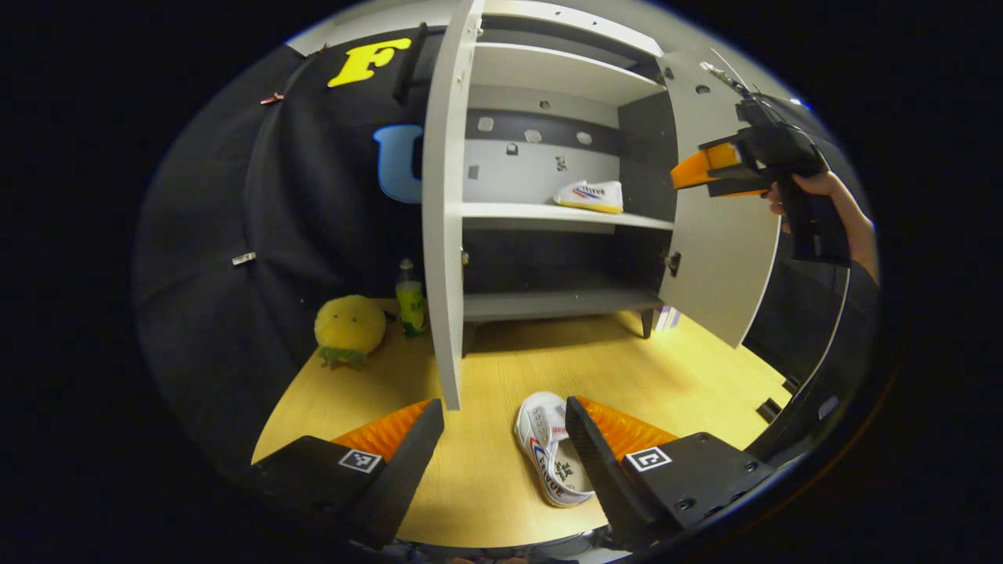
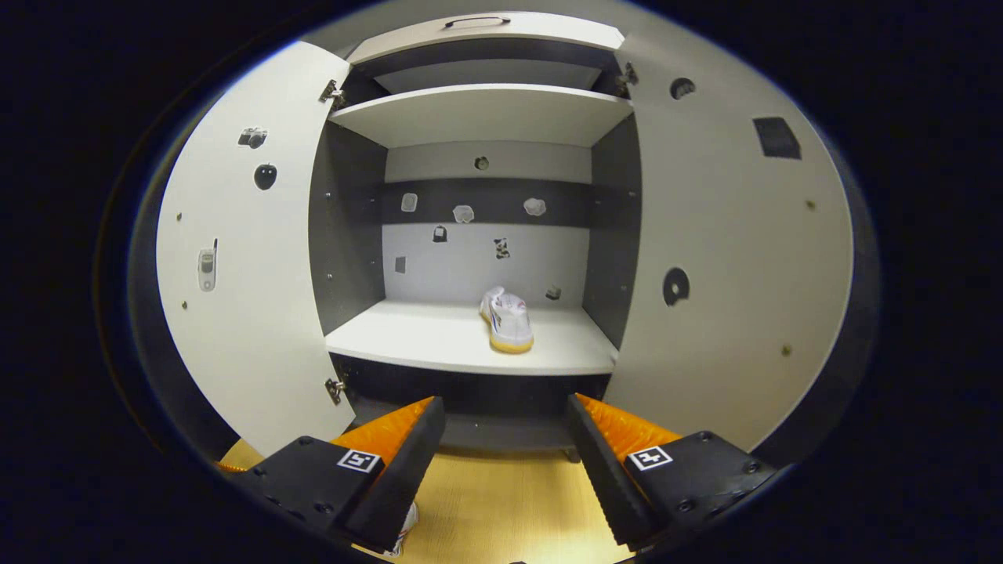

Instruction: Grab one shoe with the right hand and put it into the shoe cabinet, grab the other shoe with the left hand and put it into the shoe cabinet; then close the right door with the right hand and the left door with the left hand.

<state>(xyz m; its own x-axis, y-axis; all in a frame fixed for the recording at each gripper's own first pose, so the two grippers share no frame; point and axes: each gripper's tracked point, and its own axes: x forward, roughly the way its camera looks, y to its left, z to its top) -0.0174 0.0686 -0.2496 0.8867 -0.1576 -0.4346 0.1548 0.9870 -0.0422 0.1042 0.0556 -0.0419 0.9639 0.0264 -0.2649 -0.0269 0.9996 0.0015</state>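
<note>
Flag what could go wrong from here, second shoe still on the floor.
1. The shoe on the floor lies beside one finger of the open left gripper, not between both; closing now may only clip its edge.
2. The left door juts edge-on just above that gripper and could be knocked when lifting.
3. The shelved shoe sits mid-shelf; the second could shove it.

Two shoes: shoe on shelf (image 1: 589,196), shoe on floor (image 1: 551,448). One cabinet (image 1: 548,74), two doors, one plush toy (image 1: 349,329), one bottle (image 1: 410,301).

Both claws gape with nothing between their fingers: left claw (image 1: 505,439) low, right claw (image 2: 505,439) raised.
</note>
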